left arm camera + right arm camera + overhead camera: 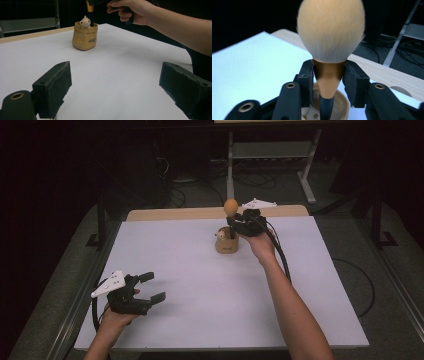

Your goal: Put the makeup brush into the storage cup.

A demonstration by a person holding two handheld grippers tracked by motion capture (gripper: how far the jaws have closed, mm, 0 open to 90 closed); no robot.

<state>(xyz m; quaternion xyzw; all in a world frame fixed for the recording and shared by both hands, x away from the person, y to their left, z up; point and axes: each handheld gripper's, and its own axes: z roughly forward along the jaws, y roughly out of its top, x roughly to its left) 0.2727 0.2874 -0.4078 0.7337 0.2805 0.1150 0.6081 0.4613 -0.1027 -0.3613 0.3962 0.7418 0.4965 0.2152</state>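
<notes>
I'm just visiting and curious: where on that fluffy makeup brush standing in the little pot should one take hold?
Best on the gold collar just under the bristles, from the sides. The makeup brush stands upright in the pot, so its firm, tapering collar is free all round, while the soft head would squash. The right tool brackets exactly that part now.

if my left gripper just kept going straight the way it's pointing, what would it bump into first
Probably the tan bag-shaped holder, though it sits a little left of centre, so depth is uncertain. Before it lies bare white table; the left gripper has open jaws.
</notes>
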